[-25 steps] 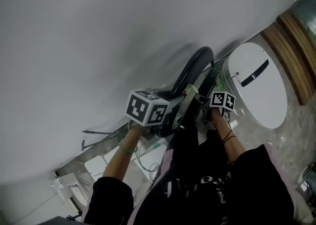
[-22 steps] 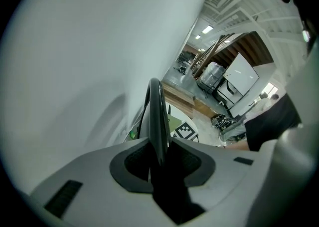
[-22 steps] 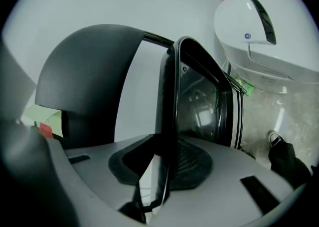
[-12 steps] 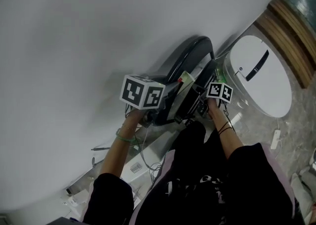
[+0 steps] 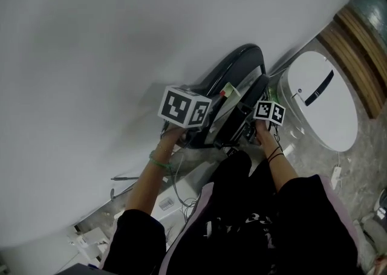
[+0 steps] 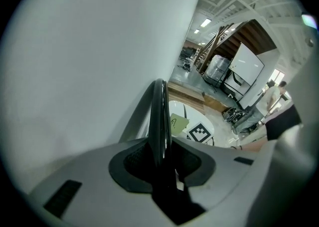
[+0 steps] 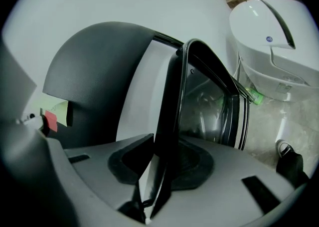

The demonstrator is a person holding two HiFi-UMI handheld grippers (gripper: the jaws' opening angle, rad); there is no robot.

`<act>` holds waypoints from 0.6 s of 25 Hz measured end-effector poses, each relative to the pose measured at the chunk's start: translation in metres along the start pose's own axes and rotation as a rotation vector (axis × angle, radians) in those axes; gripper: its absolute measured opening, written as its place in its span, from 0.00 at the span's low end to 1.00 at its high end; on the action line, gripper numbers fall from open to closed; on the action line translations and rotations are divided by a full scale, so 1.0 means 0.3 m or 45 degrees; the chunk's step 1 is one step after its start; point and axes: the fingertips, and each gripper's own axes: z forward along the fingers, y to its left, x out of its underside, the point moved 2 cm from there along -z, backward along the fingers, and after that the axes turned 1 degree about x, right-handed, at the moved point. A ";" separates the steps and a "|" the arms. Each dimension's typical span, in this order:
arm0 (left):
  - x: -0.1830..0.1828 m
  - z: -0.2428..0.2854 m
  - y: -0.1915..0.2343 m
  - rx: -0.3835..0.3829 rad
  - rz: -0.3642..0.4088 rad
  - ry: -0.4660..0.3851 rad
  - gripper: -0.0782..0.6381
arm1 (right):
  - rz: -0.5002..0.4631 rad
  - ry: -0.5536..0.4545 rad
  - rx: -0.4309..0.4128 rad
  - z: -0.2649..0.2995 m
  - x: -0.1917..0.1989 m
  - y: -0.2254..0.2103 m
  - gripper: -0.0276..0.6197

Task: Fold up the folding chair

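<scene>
- The left gripper pinches the thin black rim of the folding chair. The right gripper pinches another dark edge of the same frame. Both bites are narrow, so a twist of either hand could let the rim slide out from between the pads.
- The chair stands on edge close to the white wall, between it and the white round appliance. It looks nearly flat, though the head view is too dark there to tell whether seat and back have fully met.
- If the two panels are not yet home, pressing them together with the grippers this near the edges could drive a jaw into the closing gap.
- A swing toward the appliance would knock its lid, and a swing the other way would scrape the chair along the wall.
- If one grip slips, the whole weight goes to the other. The chair would then pivot on that point and drop onto the floor.
- Thin cables lie at the foot of the wall below the left arm. A chair leg set down there could snag them.
</scene>
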 end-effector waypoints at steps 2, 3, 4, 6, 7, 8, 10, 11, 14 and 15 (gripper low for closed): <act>0.003 0.003 0.002 -0.018 0.013 0.002 0.25 | -0.012 0.006 -0.008 0.004 0.002 -0.002 0.19; 0.002 0.002 0.004 -0.037 0.027 0.004 0.25 | -0.018 0.015 -0.021 0.006 0.002 -0.003 0.19; -0.004 0.000 0.006 -0.068 0.050 0.003 0.25 | -0.025 0.028 -0.038 0.008 0.002 -0.003 0.19; -0.019 -0.007 0.009 -0.140 0.107 0.000 0.25 | -0.042 0.062 -0.057 0.006 0.000 -0.003 0.20; -0.021 -0.008 0.008 -0.165 0.125 0.001 0.25 | -0.060 0.080 -0.053 0.003 0.001 -0.003 0.20; -0.021 -0.008 0.005 -0.187 0.138 0.003 0.26 | -0.086 0.097 -0.042 -0.001 0.002 -0.003 0.20; -0.019 -0.009 0.003 -0.233 0.161 0.001 0.27 | -0.143 0.125 -0.013 -0.010 0.008 -0.003 0.22; -0.019 -0.012 0.005 -0.260 0.171 -0.008 0.27 | -0.166 0.135 0.001 -0.016 0.012 -0.003 0.23; -0.018 -0.026 0.015 -0.329 0.159 -0.051 0.34 | -0.209 0.156 0.018 -0.045 0.031 -0.003 0.24; -0.016 -0.033 0.017 -0.338 0.140 -0.064 0.34 | -0.218 0.158 0.018 -0.061 0.037 -0.004 0.24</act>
